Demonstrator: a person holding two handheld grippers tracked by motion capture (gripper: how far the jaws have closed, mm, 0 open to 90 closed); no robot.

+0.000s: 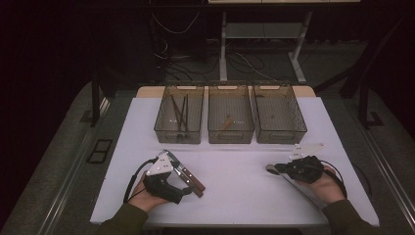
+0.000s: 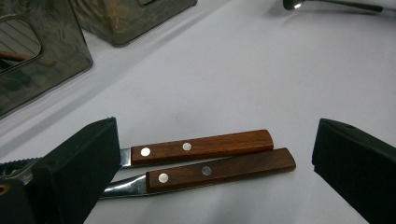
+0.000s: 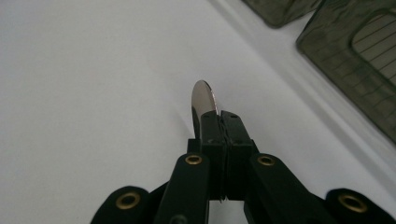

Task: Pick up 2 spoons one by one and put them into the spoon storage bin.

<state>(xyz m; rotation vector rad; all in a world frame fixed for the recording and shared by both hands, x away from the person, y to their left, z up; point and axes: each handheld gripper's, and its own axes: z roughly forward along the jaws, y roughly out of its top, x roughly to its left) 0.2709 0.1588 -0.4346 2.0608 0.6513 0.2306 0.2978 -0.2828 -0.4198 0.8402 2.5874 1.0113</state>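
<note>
Two wooden-handled utensils (image 2: 205,158) lie side by side on the white table (image 1: 235,196), at its front left (image 1: 195,184). My left gripper (image 2: 217,140) rests low over them, open, with both handles between its wide-apart jaws and no pad touching them. At the front right, my right gripper (image 1: 283,169) is shut on a metal spoon (image 3: 203,98). The spoon's shiny bowl (image 1: 270,168) sticks out past the fingertips toward the left, just above the table. Its handle is hidden inside the jaws.
Three see-through bins stand in a row at the back: the left bin (image 1: 179,132) holds several long dark sticks, the middle bin (image 1: 230,133) a brown-handled piece, the right bin (image 1: 280,133) something small. A hand holds each gripper at the front edge.
</note>
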